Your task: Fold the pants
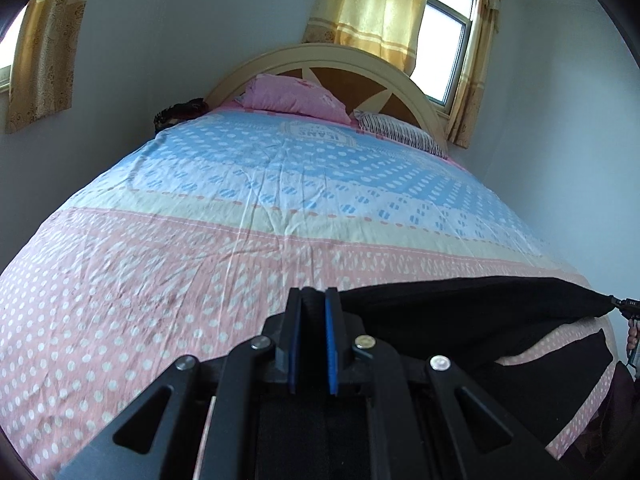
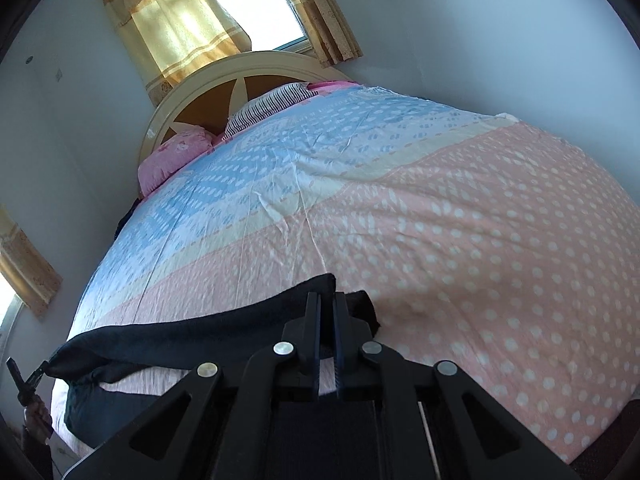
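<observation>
Black pants (image 1: 460,308) hang stretched in a band above the near end of the bed. My left gripper (image 1: 314,294) is shut on one end of the band, with dark cloth pinched between its blue pads. The cloth runs right to my right gripper (image 1: 626,303), which is tiny at the frame edge. In the right wrist view the pants (image 2: 192,332) run left from my right gripper (image 2: 327,298), which is shut on a fold of them, to the left gripper (image 2: 34,378). A lower part of the pants sags onto the bed.
The bed is covered by a pink, cream and blue dotted sheet (image 1: 160,280). A pink pillow (image 1: 292,98) and a striped pillow (image 1: 400,132) lie against the arched headboard (image 1: 340,54). Walls stand close on both sides, and curtained windows (image 1: 444,40) are behind.
</observation>
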